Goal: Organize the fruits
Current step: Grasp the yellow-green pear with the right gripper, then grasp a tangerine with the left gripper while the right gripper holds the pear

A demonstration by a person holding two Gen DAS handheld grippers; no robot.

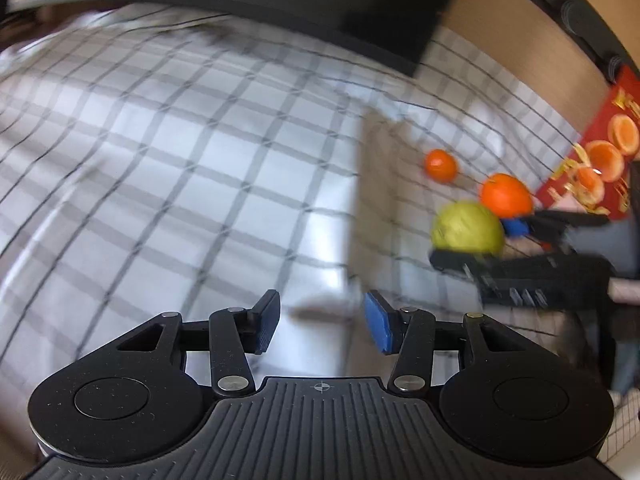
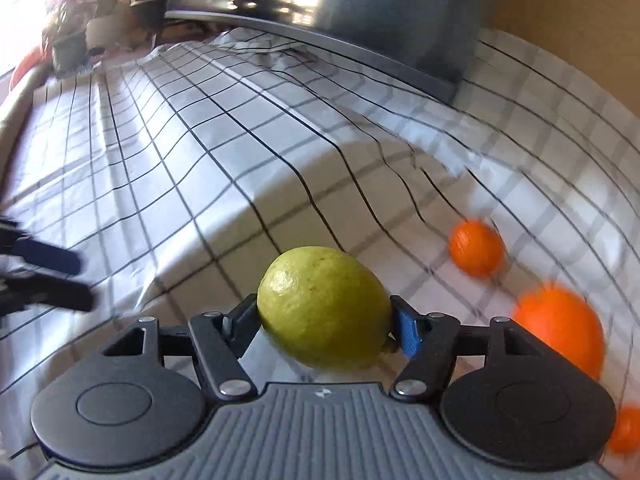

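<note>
My right gripper [image 2: 324, 320] is shut on a yellow-green lemon [image 2: 324, 308] and holds it above the checked tablecloth. The lemon [image 1: 467, 226] and the right gripper [image 1: 472, 240] also show at the right of the left wrist view. My left gripper [image 1: 320, 320] is open and empty over the cloth; it shows at the left edge of the right wrist view [image 2: 48, 276]. A small orange [image 2: 476, 247] and a larger orange [image 2: 560, 328] lie on the cloth to the right of the lemon. A third orange [image 2: 626, 430] sits at the lower right edge.
A checked tablecloth [image 1: 160, 140] covers the table. A dark monitor [image 2: 400, 12] stands at the back. A red box printed with oranges [image 1: 600, 152] lies at the far right. Potted plants [image 2: 76, 20] stand at the far left by a window.
</note>
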